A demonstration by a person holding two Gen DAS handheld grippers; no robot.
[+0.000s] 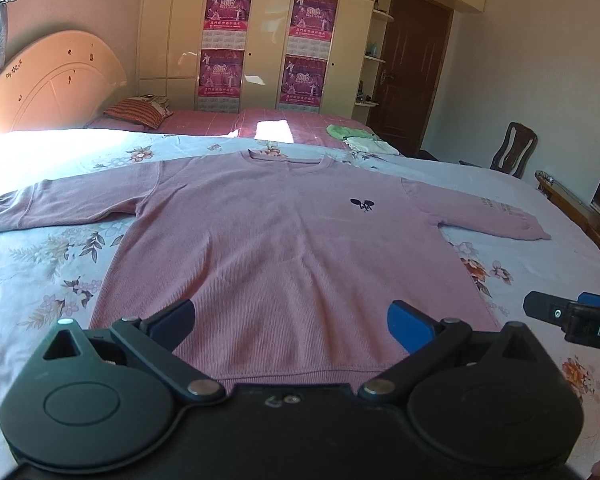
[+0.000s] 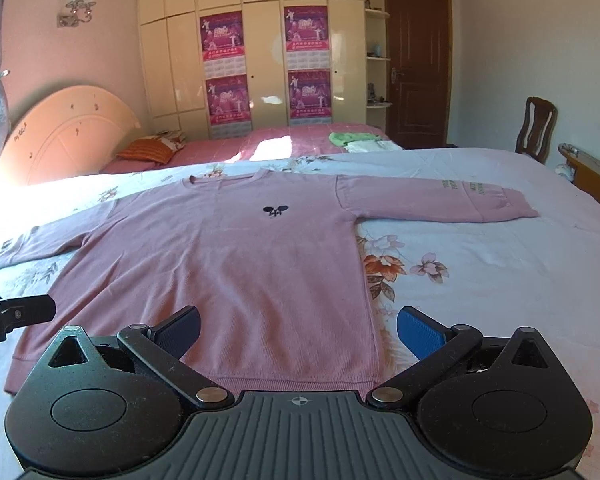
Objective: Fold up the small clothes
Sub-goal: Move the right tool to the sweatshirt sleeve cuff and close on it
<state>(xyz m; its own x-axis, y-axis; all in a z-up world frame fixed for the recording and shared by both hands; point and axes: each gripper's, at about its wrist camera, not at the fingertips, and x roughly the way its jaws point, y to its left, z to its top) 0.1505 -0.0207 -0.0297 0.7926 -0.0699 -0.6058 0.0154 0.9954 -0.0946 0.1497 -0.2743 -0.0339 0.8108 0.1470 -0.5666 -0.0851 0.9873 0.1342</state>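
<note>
The left gripper [image 1: 291, 322] and the right gripper [image 2: 299, 330] both hang wide open and hold nothing, just short of the hem of the pink sweatshirt [image 1: 284, 240]. The sweatshirt lies flat, front up, sleeves spread, on the floral bed sheet [image 2: 500, 264]. A small dark emblem [image 2: 275, 211] marks its chest; the sleeve lettering [image 2: 466, 189] is too small to read. Beyond the sweatshirt, magenta posters [image 2: 222, 38] reading "2010" hang on the wardrobe.
</note>
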